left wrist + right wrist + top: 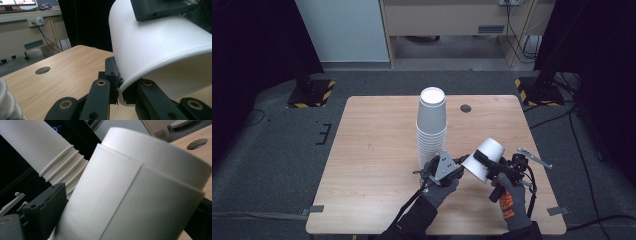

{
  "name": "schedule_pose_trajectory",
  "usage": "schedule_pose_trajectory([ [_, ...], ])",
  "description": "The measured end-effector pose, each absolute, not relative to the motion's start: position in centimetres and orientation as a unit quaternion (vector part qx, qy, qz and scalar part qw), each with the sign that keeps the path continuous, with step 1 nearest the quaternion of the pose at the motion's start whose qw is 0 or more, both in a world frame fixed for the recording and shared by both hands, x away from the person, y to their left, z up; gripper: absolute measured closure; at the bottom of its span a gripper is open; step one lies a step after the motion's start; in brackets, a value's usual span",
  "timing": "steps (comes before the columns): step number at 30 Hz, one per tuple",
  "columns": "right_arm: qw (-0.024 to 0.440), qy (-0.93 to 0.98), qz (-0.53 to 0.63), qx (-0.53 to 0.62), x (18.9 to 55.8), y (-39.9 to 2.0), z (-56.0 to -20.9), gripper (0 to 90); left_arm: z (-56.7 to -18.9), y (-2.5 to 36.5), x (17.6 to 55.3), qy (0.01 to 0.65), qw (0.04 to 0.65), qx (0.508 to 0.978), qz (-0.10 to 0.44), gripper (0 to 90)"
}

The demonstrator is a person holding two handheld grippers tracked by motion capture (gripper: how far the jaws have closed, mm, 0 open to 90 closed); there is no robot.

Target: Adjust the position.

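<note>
A tall stack of white paper cups [432, 125] stands upside down at the middle of the wooden table [372, 150]. Just right of it a single white cup [491, 148] hangs tilted above the table, bottom up and to the right. My right gripper [485, 161] is shut across this cup's body [140, 190], one finger [46, 207] pressing its side. My left gripper [463, 161] pinches the cup's rim [125, 85] between its shut jaws. The stack [42, 152] shows behind the held cup in the right gripper view.
A round hole [466, 108] sits in the tabletop at the far right of the stack. Grey carpet surrounds the table, with stand feet marked yellow and black [311, 93] at the far corners. Cables trail from both grippers toward the near edge.
</note>
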State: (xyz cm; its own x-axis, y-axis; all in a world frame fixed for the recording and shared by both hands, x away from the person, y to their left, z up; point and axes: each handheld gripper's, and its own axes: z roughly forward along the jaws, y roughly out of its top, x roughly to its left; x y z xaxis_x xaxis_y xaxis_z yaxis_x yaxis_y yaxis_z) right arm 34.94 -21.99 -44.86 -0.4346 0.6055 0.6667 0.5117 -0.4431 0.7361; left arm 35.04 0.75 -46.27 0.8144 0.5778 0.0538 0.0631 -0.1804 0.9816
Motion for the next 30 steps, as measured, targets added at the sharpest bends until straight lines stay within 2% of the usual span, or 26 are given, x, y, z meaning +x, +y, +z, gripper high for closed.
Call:
schedule_pose_trajectory([
  [20, 0.043, 0.529, 0.661, 0.531, 35.2, -21.9, -45.1, 1.0, -46.1, 1.7, 34.5, 0.211, 0.588, 0.753, 0.206, 84.3],
  [23, 0.078, 0.520, 0.656, 0.541, 35.1, -22.3, -45.1, 6.4, -46.0, 1.9, 34.3, 0.208, 0.588, 0.754, 0.204, 85.2],
  [30, 0.089, 0.518, 0.646, 0.554, 35.4, -23.2, -45.6, 6.3, -45.7, 2.4, 34.2, 0.201, 0.587, 0.758, 0.201, 85.5],
])
